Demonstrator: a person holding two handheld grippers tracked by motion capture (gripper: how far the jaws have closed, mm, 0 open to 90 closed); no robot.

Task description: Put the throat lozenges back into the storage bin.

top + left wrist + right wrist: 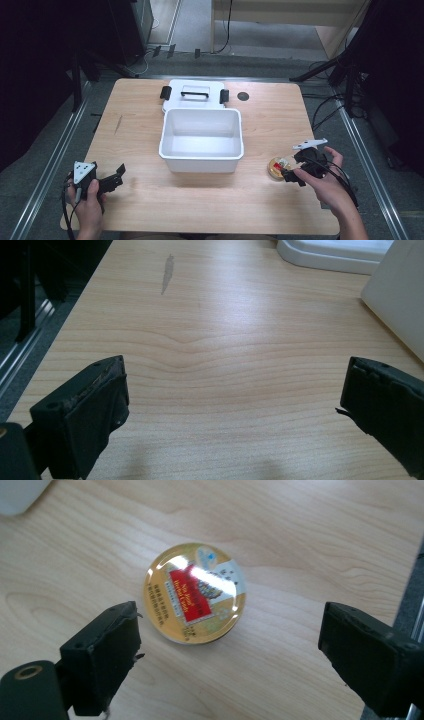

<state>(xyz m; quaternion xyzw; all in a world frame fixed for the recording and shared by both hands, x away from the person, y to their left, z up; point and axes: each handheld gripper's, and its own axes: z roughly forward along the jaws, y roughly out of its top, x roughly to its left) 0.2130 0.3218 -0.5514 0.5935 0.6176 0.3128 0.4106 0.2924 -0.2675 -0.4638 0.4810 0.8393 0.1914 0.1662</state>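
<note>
A small round gold tin with a red label lies flat on the wooden table, seen also in the high view at the right of the white box. My right gripper hovers just beside it; in the right gripper view its jaws stand wide apart with the tin ahead of them and nothing touching the pads. My left gripper rests near the table's front left corner, jaws open over bare wood.
An open white plastic box stands mid-table with its lid, black-handled and black-latched, lying behind it. A dark round hole is at the back right. The table's right edge and a metal rail run close by the right hand.
</note>
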